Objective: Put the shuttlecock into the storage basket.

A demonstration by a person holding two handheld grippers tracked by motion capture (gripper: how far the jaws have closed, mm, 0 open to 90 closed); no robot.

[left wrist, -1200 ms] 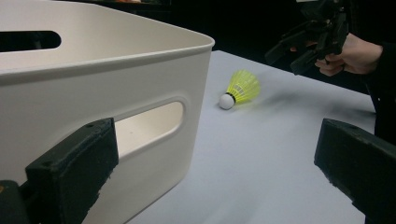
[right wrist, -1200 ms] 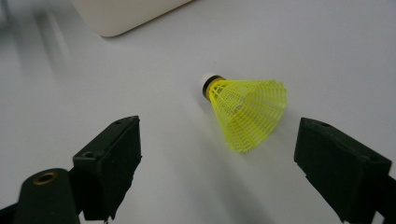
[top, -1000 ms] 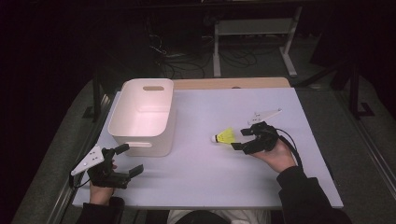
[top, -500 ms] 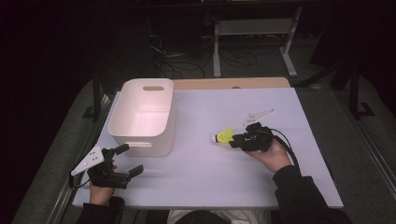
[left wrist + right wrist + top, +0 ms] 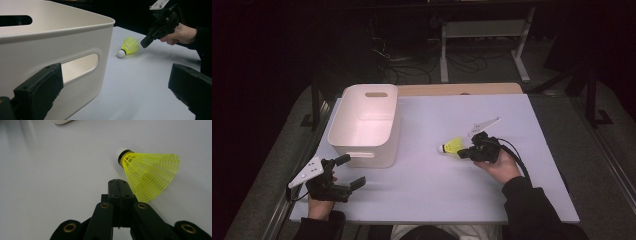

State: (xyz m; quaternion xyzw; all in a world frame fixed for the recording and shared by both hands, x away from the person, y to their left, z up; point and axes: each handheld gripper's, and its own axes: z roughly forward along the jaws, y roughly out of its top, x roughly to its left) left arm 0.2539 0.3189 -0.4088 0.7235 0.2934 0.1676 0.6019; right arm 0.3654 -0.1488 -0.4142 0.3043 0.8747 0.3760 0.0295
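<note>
Yellow mesh-skirted plastic shuttlecock with a white cork tip (image 5: 452,146) lies on its side on the pale grey tabletop (image 5: 522,200), right of centre, its tip pointing left toward the white plastic tub with cut-out handles (image 5: 364,125) at the far left. Just beside its skirt sits the right gripper (image 5: 468,151), whose black jaws have just been closing and now meet flat against each other with nothing between them; in the right gripper view the shuttlecock (image 5: 147,173) lies just off to the right of the shut tips, not in them. At the near left corner the left gripper (image 5: 353,172) rests with jaws wide apart, empty, pointing past the tub's (image 5: 50,50) near wall. Judged from this, the grab looks to have missed: lifting now would leave the shuttlecock on the table, and a nudge from the shut tips could roll the light skirt away or crumple its mesh.
</note>
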